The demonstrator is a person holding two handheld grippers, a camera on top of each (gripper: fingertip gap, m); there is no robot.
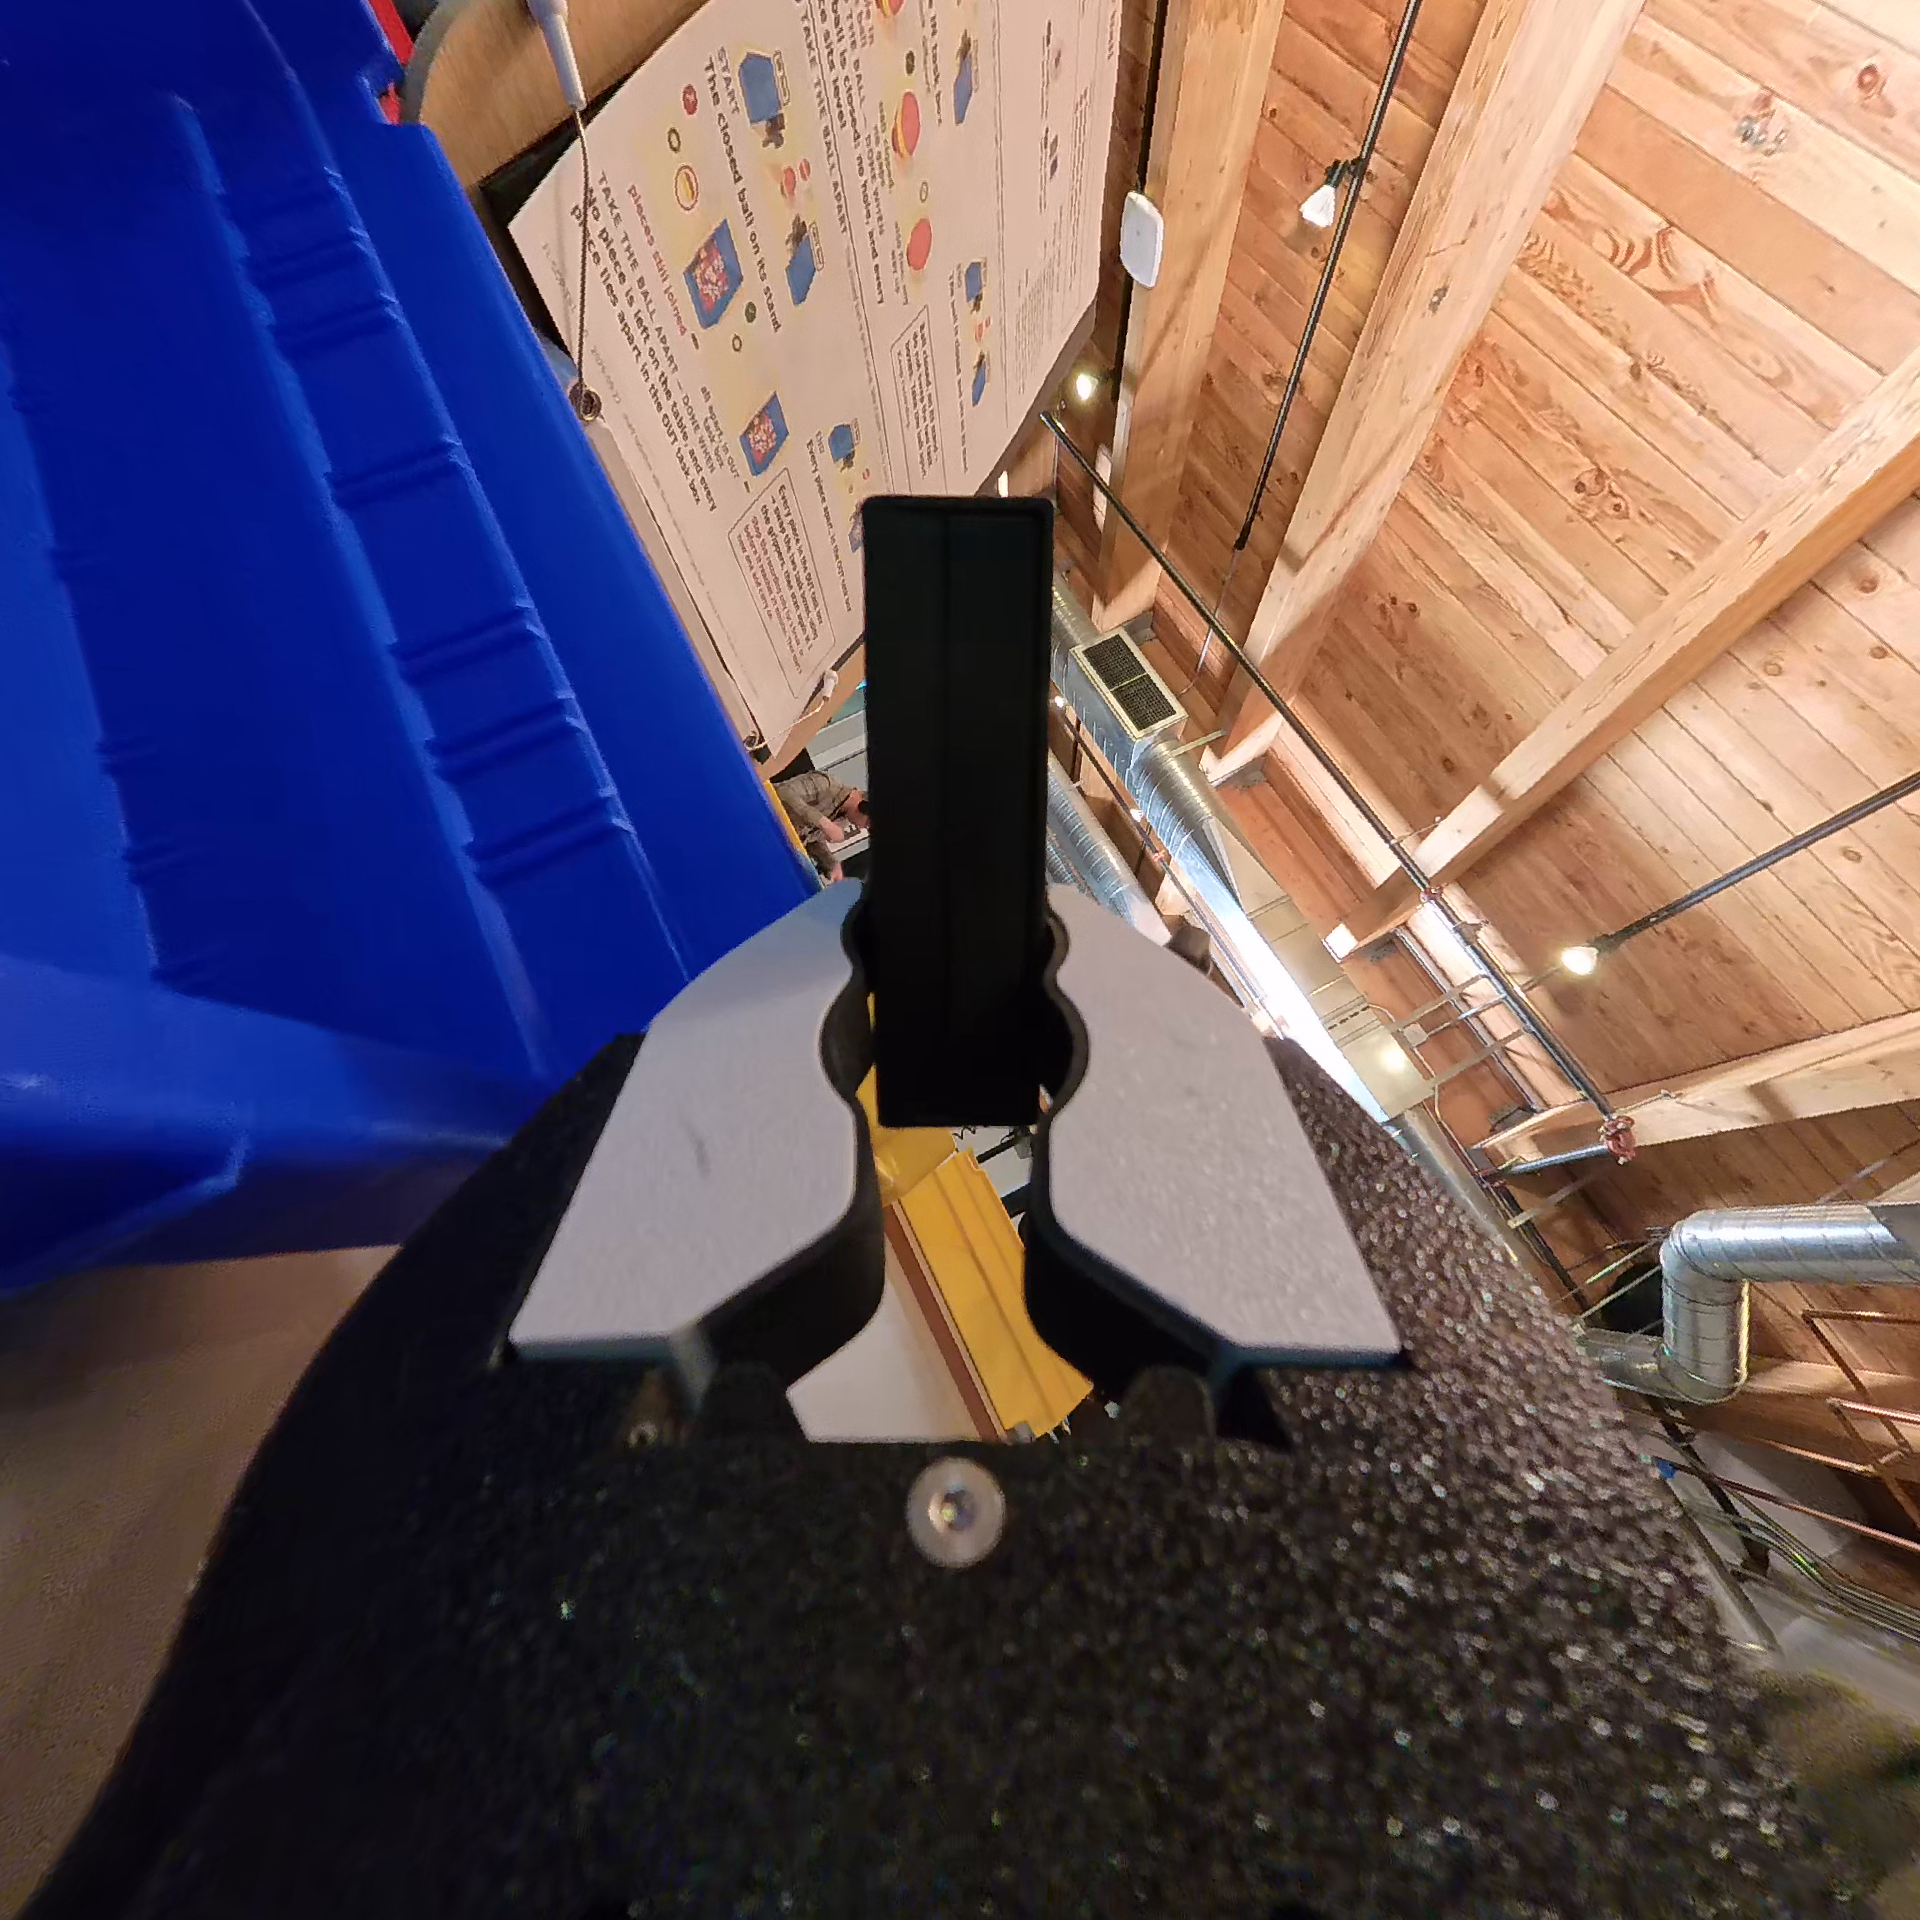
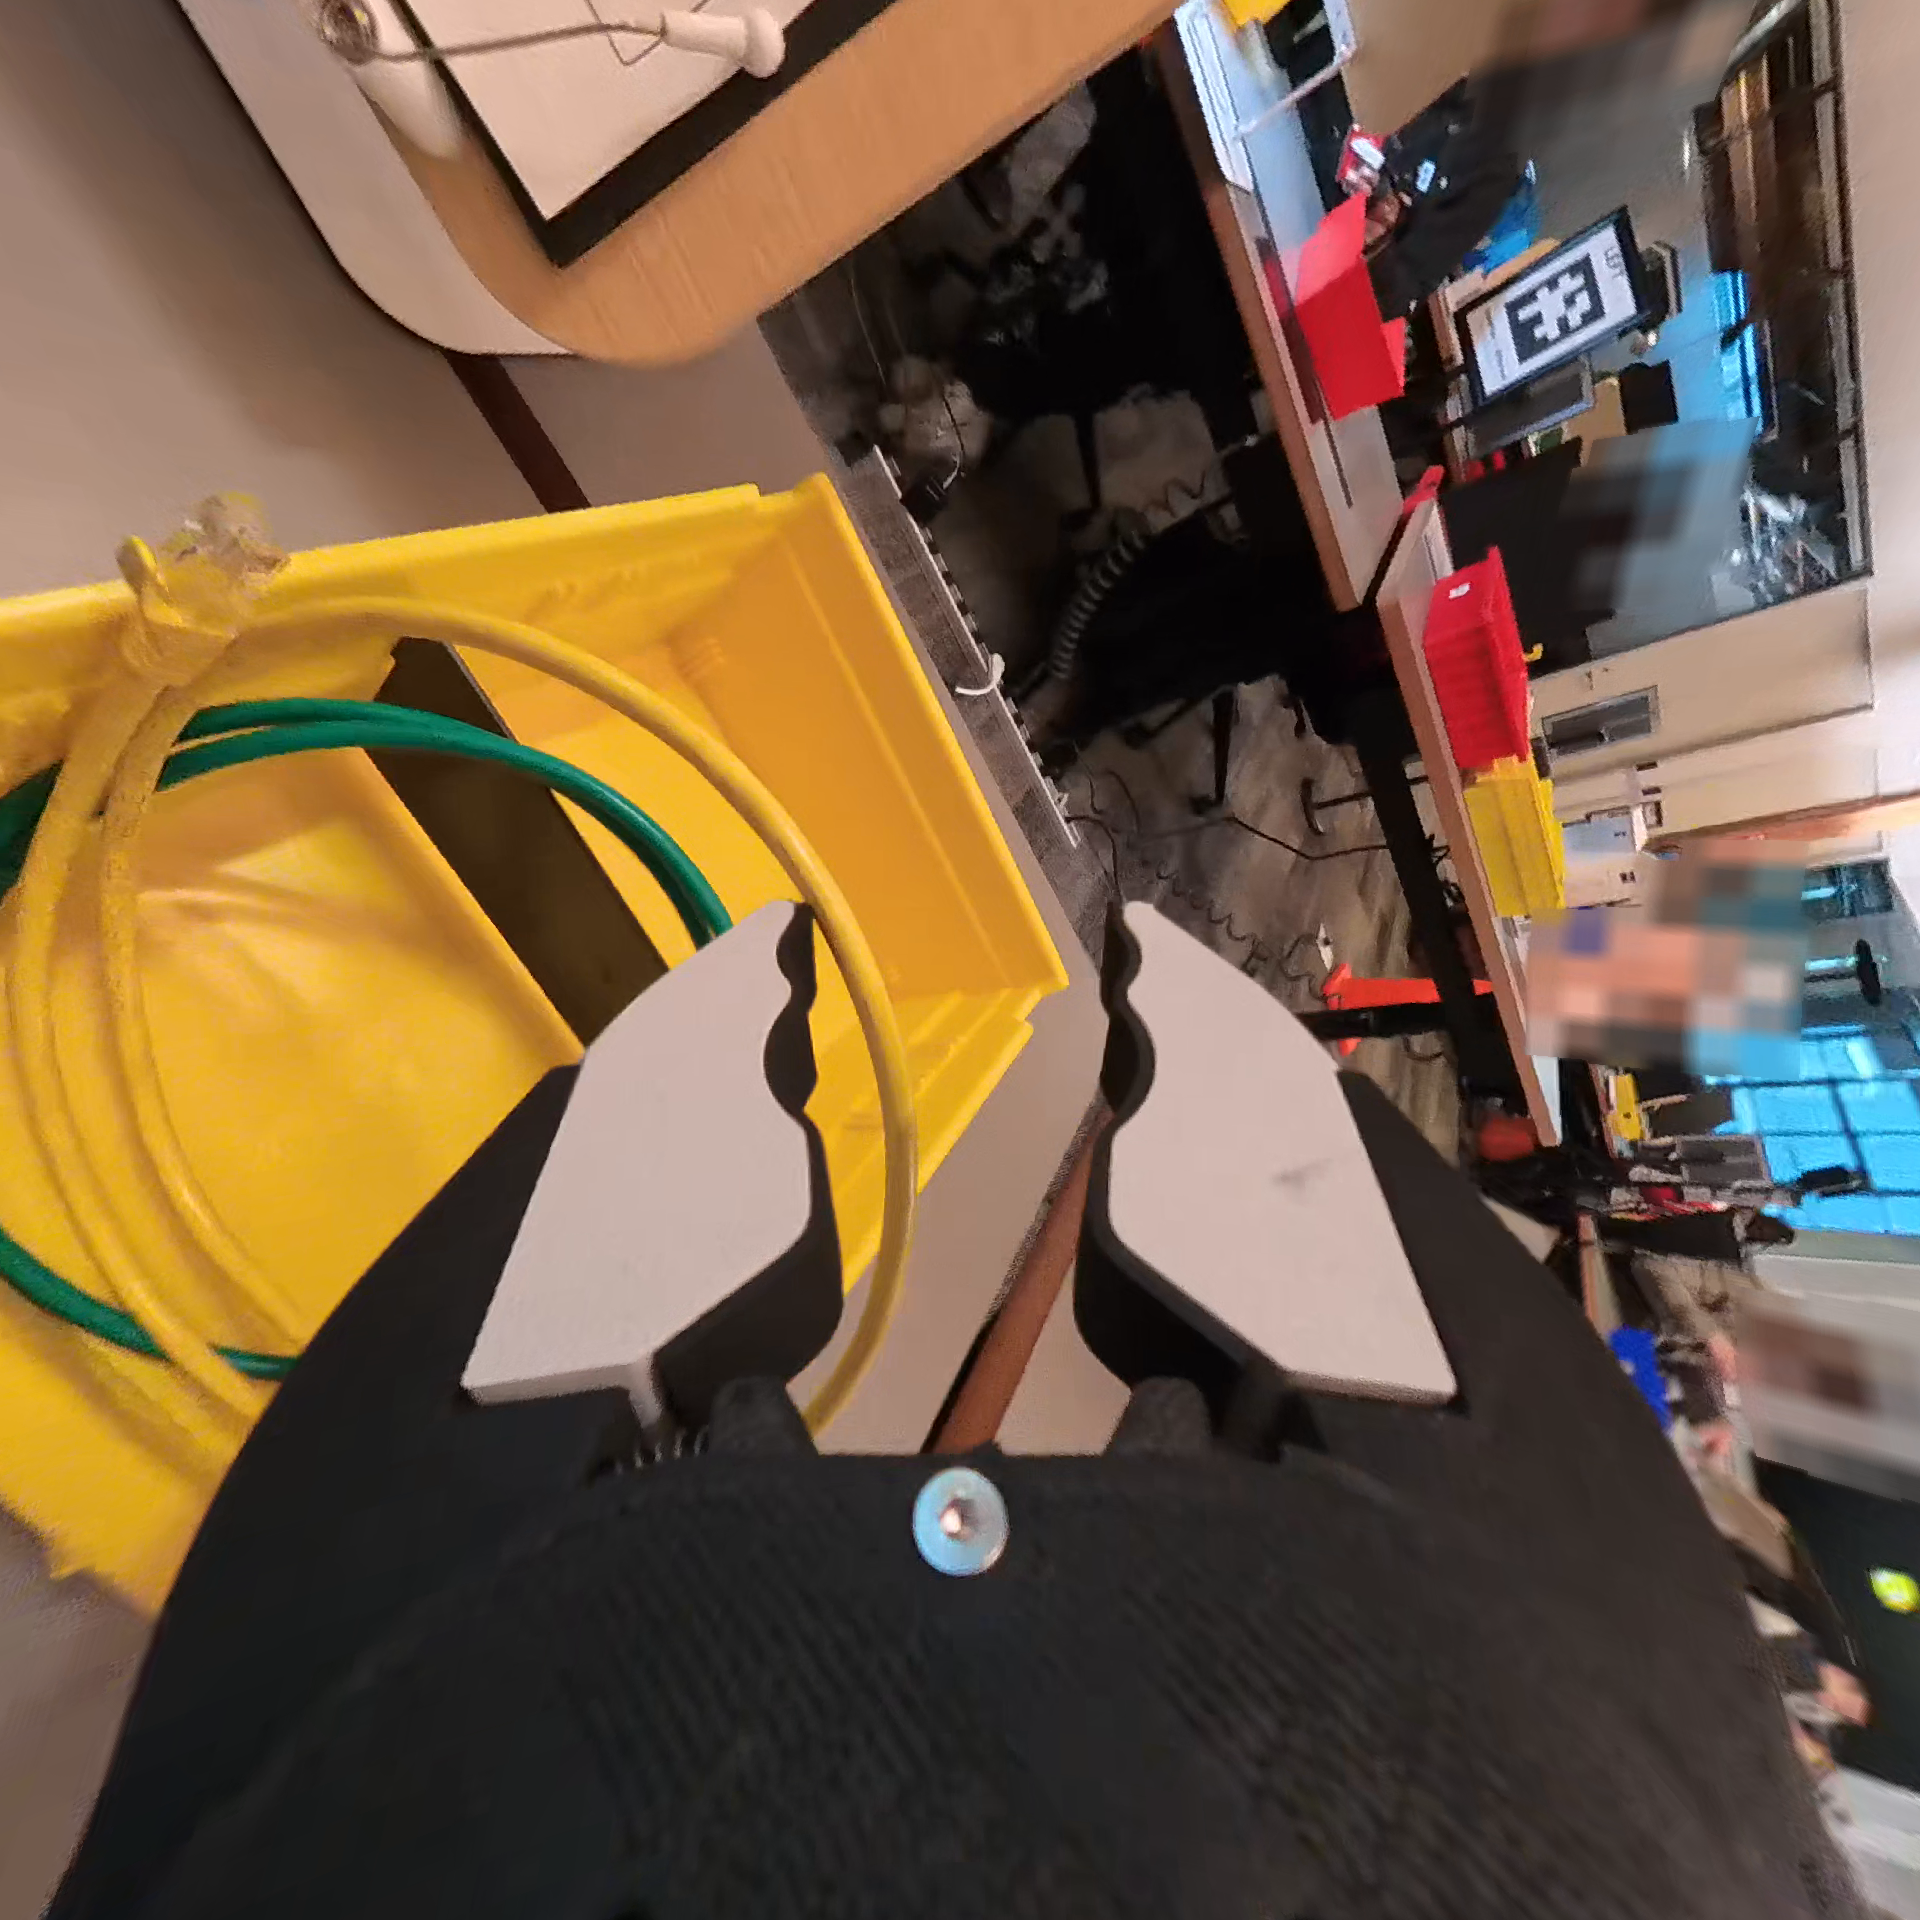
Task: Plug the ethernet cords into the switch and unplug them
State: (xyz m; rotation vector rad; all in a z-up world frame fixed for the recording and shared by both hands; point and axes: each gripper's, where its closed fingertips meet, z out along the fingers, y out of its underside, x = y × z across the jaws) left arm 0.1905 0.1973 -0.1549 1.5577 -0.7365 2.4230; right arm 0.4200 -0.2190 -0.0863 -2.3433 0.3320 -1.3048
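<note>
Currently left gripper (image 1: 954,997) is clamping the black switch (image 1: 954,790), right gripper (image 2: 956,997) is hanging wide over yellow cord (image 2: 862,935) and green cord (image 2: 499,743) in yellow bin (image 2: 914,748): tangled loops risk snagging.

Black slab-shaped switch (image 1: 954,810) upright between gripper fingers, yellow cord (image 2: 852,862) and green cord (image 2: 582,769) coiled in yellow bin (image 2: 914,748)

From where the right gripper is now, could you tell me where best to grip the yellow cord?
Probably just behind the yellow cord's plug, on the boot, coming from above. That end sticks up over the yellow bin's rim, free of the green cord. The right gripper is open.
</note>
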